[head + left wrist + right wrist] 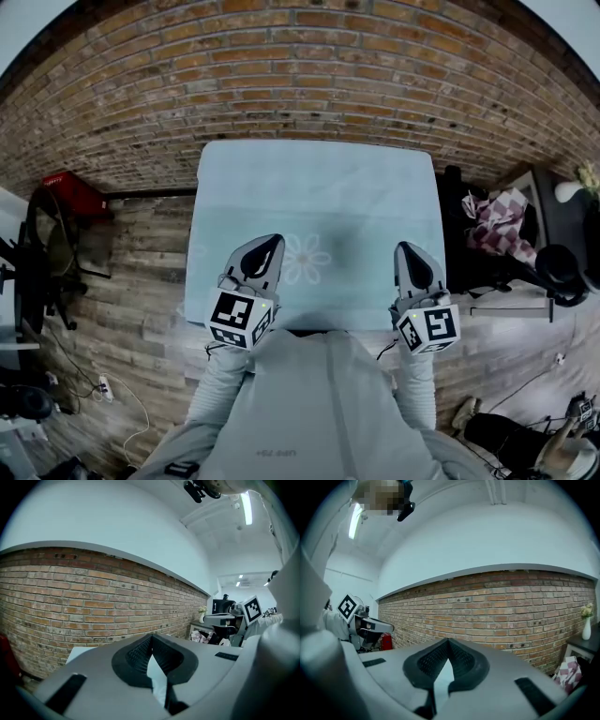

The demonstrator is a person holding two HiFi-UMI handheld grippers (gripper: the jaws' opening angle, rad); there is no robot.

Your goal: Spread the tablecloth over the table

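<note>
1. The tablecloth (pixel 314 192) is lying flat and covering the whole table top; the table itself is hidden under it.
2. The cloth is showing a pale blue-white surface, with 1 flower print (pixel 307 258) sitting near the middle of its near half.
3. The left gripper (pixel 270 246) is hovering over the near left part of the cloth, pointing toward the brick wall (pixel 309 84).
4. In the left gripper view, its jaws are standing together at the tips and are clenching a fold of pale cloth, which is showing in the gap behind the pads.
5. The right gripper (pixel 406 247) is hovering over the near right part of the cloth, well apart from the left one and roughly parallel to it.
6. In the right gripper view, its jaws are likewise meeting at the tips and are pinching a strip of the same pale cloth.
7. The far edge of the cloth is lying close to the foot of the brick wall.
8. A red object (pixel 73 195) is standing on the wooden floor (pixel 141 281) to the left of the table.
9. A checked cloth (pixel 497 220) is lying on dark furniture to the right of the table.
</note>
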